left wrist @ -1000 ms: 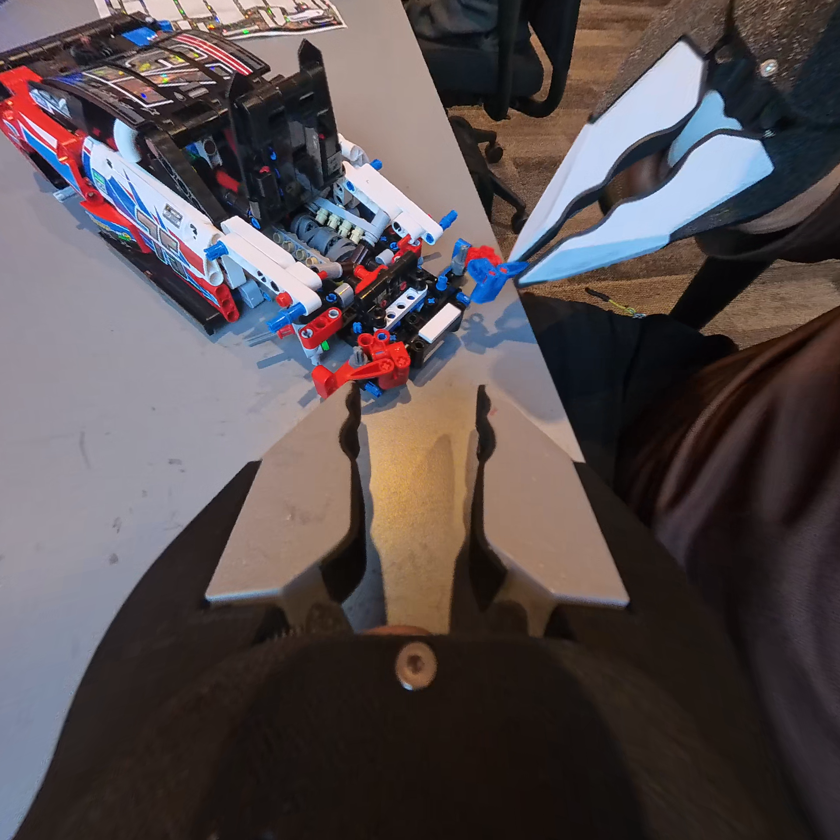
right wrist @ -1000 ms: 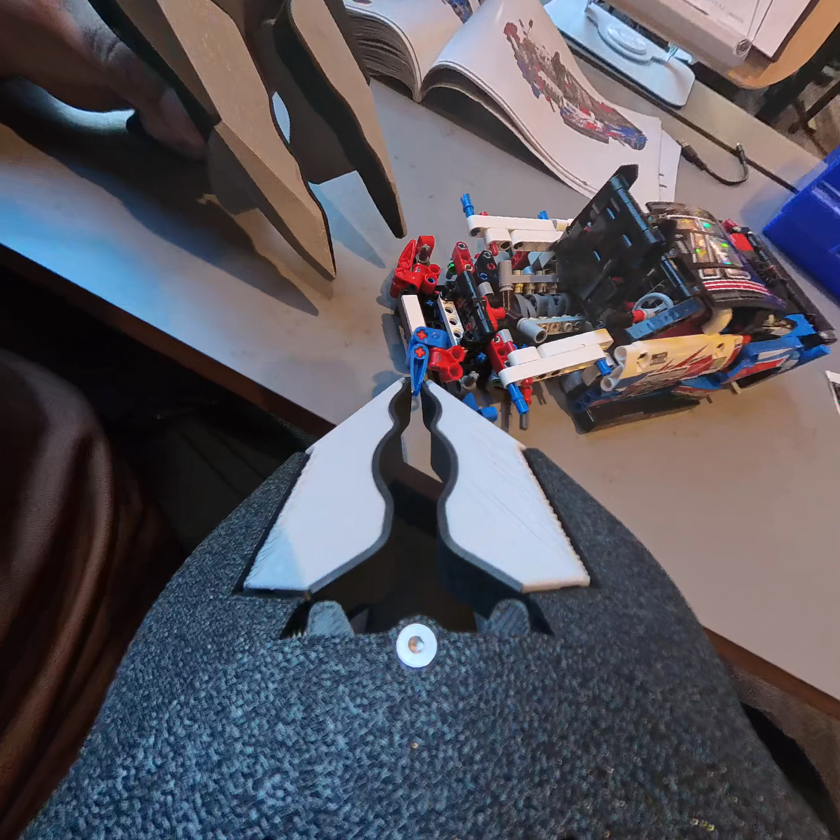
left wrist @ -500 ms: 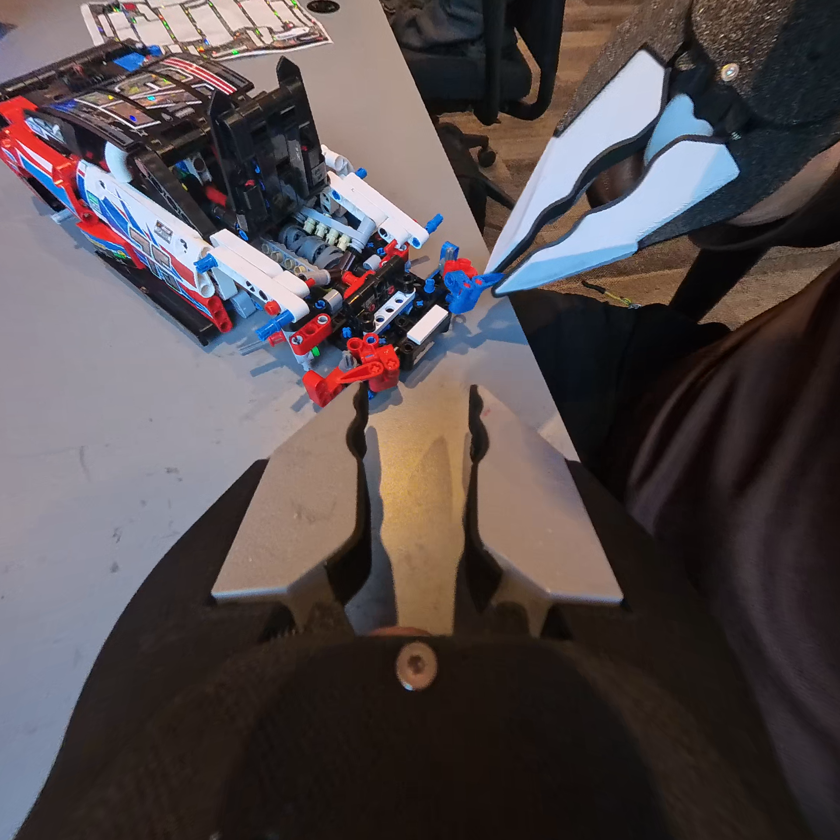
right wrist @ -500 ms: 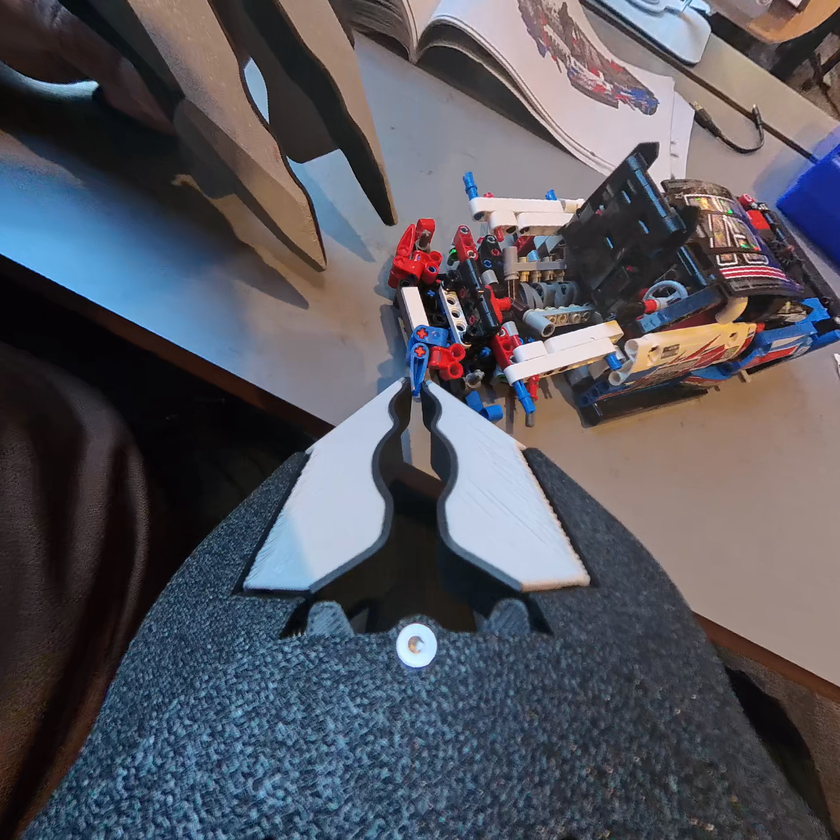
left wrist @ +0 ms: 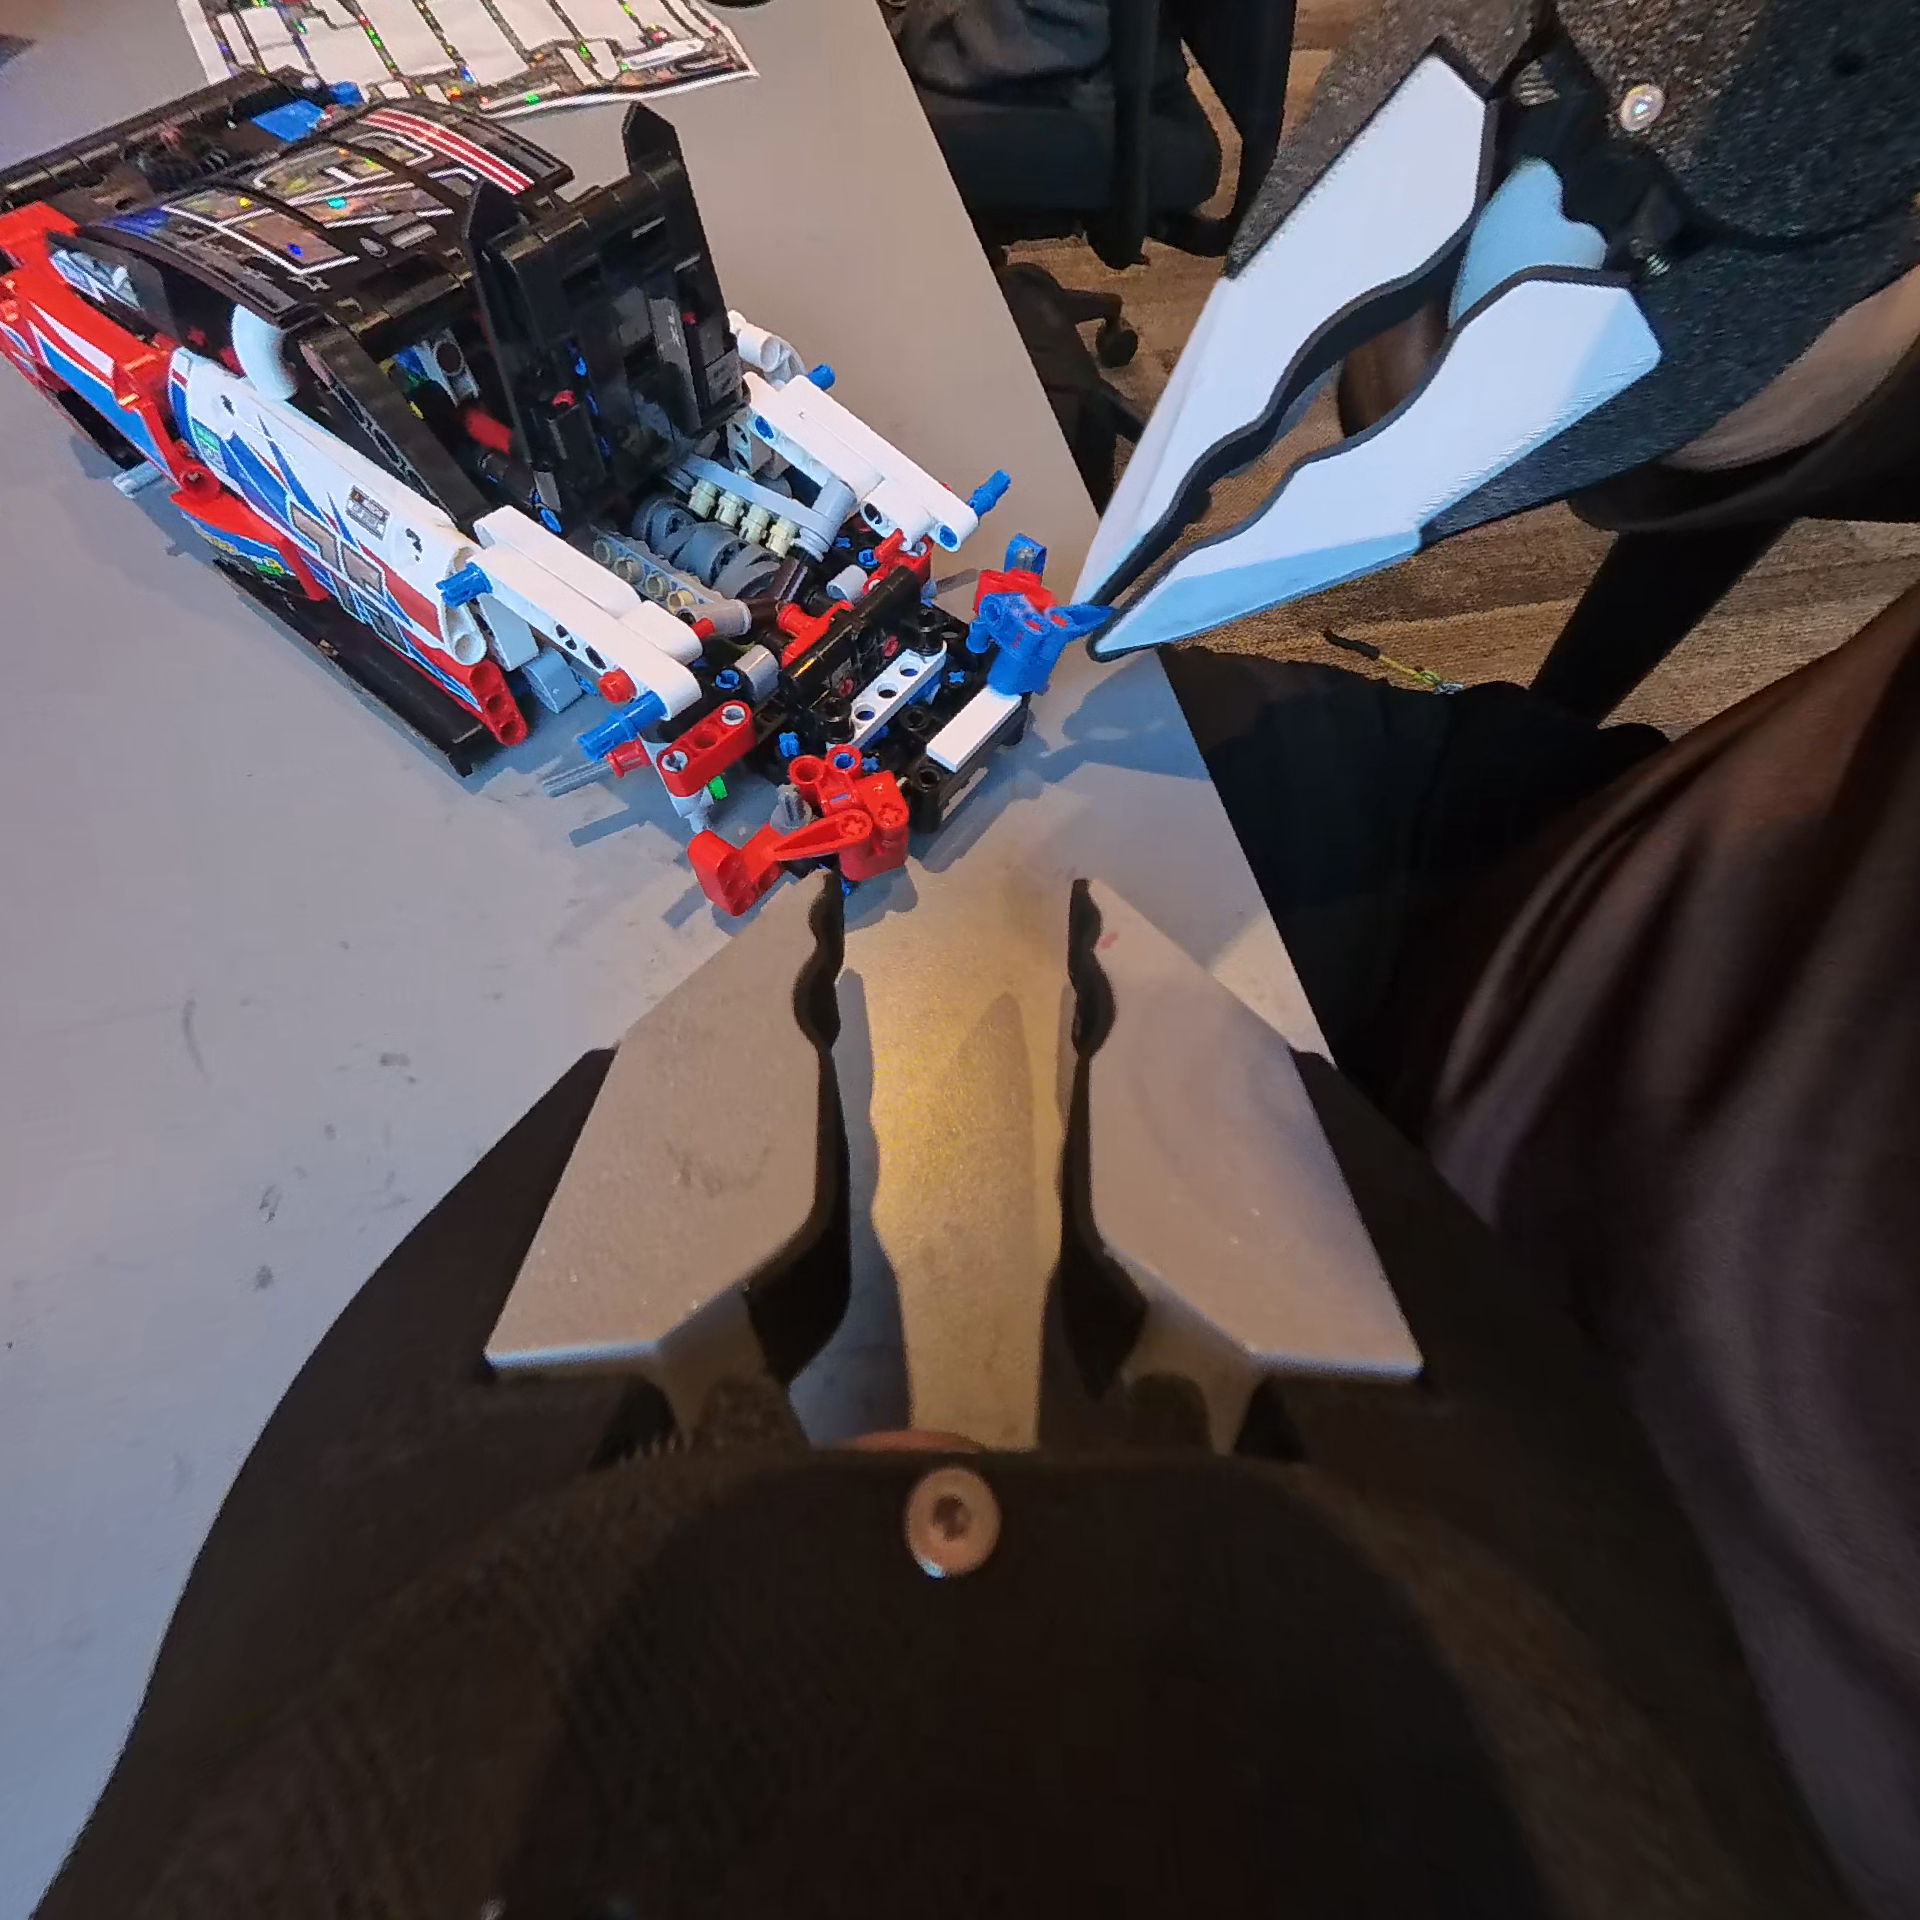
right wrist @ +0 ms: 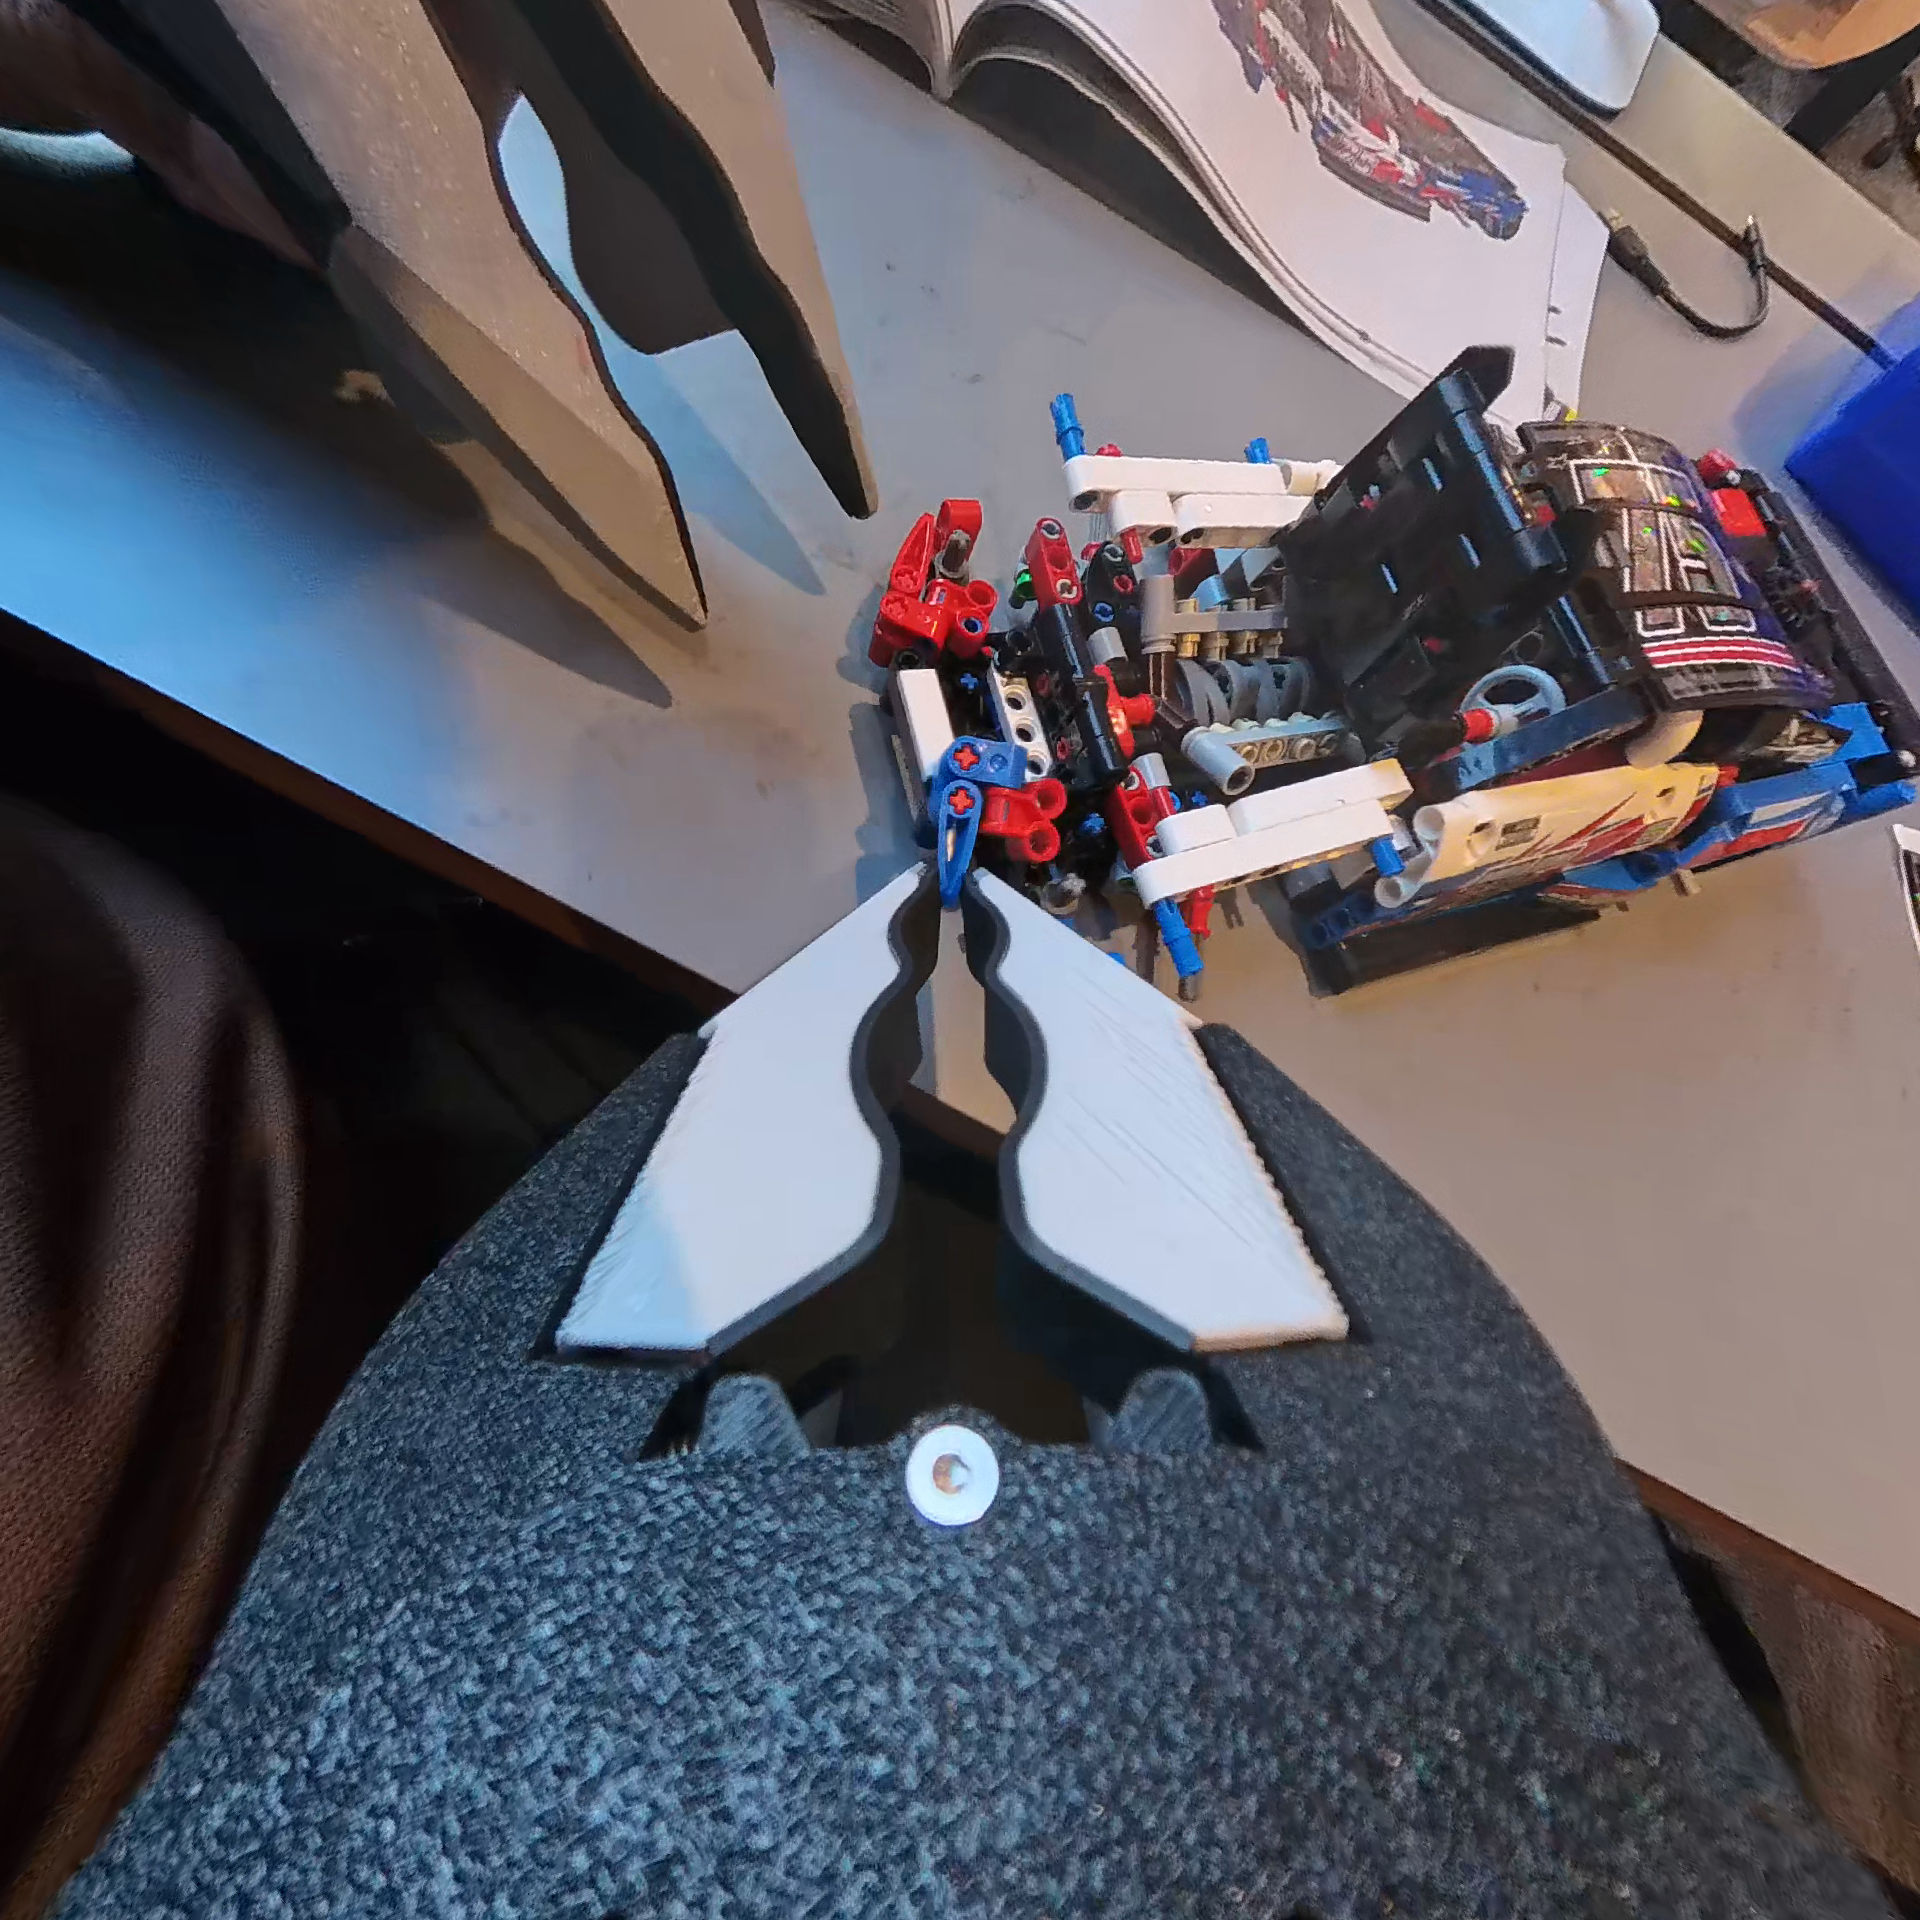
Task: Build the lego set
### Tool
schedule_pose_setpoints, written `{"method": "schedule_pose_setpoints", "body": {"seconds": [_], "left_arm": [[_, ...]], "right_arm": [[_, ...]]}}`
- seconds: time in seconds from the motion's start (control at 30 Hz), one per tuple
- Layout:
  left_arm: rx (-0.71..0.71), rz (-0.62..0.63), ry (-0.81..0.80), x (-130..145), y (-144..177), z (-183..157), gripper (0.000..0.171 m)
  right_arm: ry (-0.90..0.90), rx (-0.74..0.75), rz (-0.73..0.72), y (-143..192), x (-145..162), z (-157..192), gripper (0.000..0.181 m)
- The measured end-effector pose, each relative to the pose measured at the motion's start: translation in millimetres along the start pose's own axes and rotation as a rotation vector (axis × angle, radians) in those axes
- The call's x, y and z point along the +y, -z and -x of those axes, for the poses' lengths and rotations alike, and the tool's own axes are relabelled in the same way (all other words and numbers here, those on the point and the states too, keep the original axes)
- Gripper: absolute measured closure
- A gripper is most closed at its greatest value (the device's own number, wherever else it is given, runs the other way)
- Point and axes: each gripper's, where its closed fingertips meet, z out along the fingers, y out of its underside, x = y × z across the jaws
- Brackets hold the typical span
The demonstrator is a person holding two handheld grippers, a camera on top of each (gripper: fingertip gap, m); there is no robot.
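Right now your right claw point(right wrist: 948, 883) is pinching the thin blue lever point(right wrist: 957, 831) at its tips, so it meets the lego car point(right wrist: 1351, 707) just ahead. Your left claw point(left wrist: 951, 899) waits spread and holds nothing, the car's red corner piece point(left wrist: 800, 842) just past its tips.

Grey table point(left wrist: 312, 1039), a bit scuffed and marked up. The half-built lego car point(left wrist: 436, 436) sits right on it near the edge, open end toward the near side. Far left there's a printed sheet point(left wrist: 468, 52); an open instruction booklet point(right wrist: 1299, 156) lies beyond the car, with a black cable point(right wrist: 1683, 291) and a blue bin point(right wrist: 1870, 457) far right.
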Motion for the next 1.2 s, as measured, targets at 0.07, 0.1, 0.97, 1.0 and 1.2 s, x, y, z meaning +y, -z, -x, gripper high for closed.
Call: {"method": "schedule_pose_setpoints", "body": {"seconds": [0.07, 0.1, 0.97, 1.0, 1.2], "left_arm": [[0.002, 0.001, -0.002, 0.1, -0.2, -0.4, 0.13], [0.003, 0.001, -0.003, 0.1, -0.1, -0.6, 0.131], [0.0, 0.012, -0.009, 1.4, -0.7, -1.2, 0.131], [0.0, 0.012, -0.009, 1.4, -0.6, -1.1, 0.131], [0.023, -0.007, -0.021, -0.8, 1.2, -5.0, 0.137]], "right_arm": [[0.001, -0.003, 0.008, -0.1, 0.5, -0.6, 0.178], [0.002, -0.001, 0.012, 0.3, 0.9, -1.3, 0.178], [0.011, 0.005, 0.032, 3.7, 2.9, -2.8, 0.178], [0.013, 0.005, 0.033, 3.6, 3.1, -2.6, 0.178], [0.017, 0.005, 0.032, 3.4, 2.7, -3.4, 0.178]]}}
